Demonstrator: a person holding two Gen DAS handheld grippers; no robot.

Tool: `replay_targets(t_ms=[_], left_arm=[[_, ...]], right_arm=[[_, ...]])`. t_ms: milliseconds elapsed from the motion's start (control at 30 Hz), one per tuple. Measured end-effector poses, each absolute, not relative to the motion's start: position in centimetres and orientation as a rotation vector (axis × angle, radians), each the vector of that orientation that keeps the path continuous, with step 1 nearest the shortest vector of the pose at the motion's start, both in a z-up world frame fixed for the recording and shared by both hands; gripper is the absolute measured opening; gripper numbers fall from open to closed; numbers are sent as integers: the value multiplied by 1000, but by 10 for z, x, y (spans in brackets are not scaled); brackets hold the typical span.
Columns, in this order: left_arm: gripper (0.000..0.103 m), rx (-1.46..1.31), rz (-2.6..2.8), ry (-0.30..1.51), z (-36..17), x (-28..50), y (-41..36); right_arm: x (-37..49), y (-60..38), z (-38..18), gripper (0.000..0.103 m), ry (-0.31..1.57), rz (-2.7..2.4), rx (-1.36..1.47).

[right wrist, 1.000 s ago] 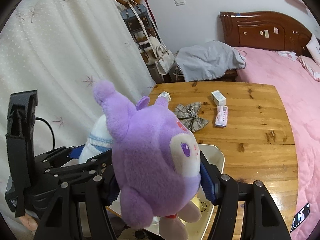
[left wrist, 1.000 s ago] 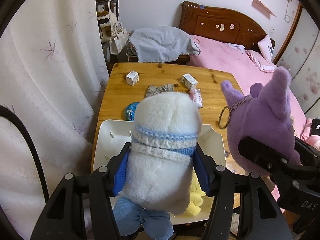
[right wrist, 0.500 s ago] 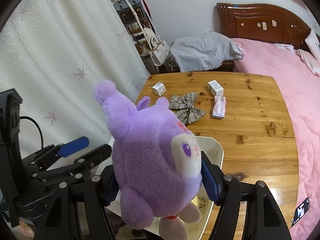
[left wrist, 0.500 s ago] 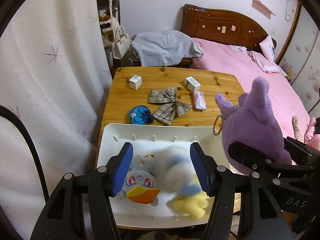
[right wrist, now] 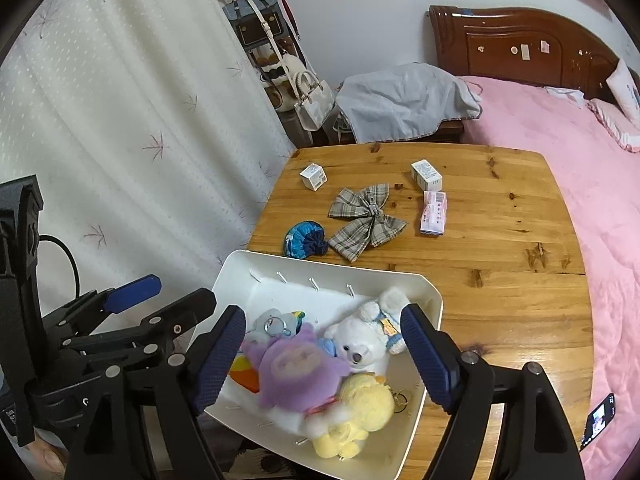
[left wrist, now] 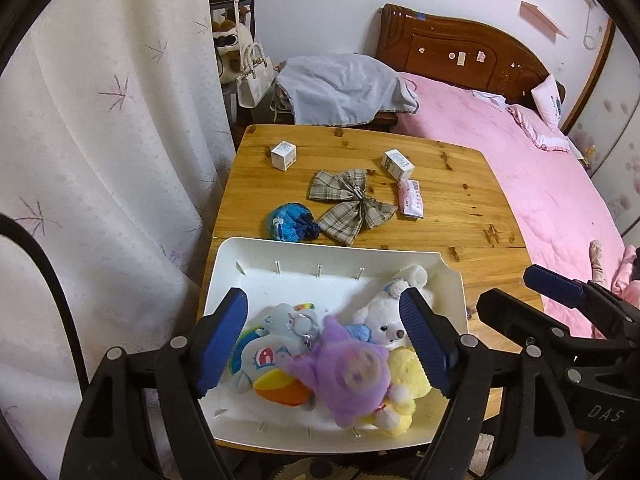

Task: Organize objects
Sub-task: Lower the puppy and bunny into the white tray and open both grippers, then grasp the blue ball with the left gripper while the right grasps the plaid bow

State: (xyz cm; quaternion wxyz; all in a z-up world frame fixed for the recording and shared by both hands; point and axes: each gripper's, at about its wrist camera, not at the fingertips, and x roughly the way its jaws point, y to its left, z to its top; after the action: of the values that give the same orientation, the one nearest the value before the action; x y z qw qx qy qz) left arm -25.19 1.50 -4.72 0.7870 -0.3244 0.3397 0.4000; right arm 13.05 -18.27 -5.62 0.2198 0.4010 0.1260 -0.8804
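Note:
A white tray (left wrist: 280, 264) (right wrist: 248, 272) sits at the near edge of the wooden table (left wrist: 460, 184). In it lie a purple plush (left wrist: 348, 372) (right wrist: 296, 368), blurred, a white bear plush (left wrist: 384, 320) (right wrist: 360, 344), a yellow plush (left wrist: 404, 372) (right wrist: 360, 404) and a blue-and-orange plush (left wrist: 268, 360). My left gripper (left wrist: 326, 344) is open and empty above the tray. My right gripper (right wrist: 324, 356) is open and empty above the plushes; it also shows in the left wrist view (left wrist: 560, 300).
On the table beyond the tray lie a blue pouch (left wrist: 290, 222), a plaid bow (left wrist: 352, 204), two small white boxes (left wrist: 284, 155) (left wrist: 397, 164) and a pink packet (left wrist: 411, 197). A curtain (left wrist: 112, 140) hangs left; a pink bed (left wrist: 520, 160) stands right.
My left gripper opened and dropped the white bear into the tray. My right gripper then opened and the purple plush fell onto the other plushes.

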Motion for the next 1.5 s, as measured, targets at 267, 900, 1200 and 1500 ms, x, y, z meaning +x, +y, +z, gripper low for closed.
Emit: replay_targets(t_ms=[267,900,1200,1500], left_arm=[[82,-701,855,747,-48,-251,15],[82,-666,892,758,-42,-252,41],[82,-615,927,736,-27,-254,58],[83,-545,924,714,-9,-242,77]], right_arm=[[129,-184,-56,80,335,-2497,1136],[118,-181,-56,80,382,-2622,1126],[110,-180,-57,80,401,-2649,1137],[91,-173,-32,80,446,-2772,1058]])
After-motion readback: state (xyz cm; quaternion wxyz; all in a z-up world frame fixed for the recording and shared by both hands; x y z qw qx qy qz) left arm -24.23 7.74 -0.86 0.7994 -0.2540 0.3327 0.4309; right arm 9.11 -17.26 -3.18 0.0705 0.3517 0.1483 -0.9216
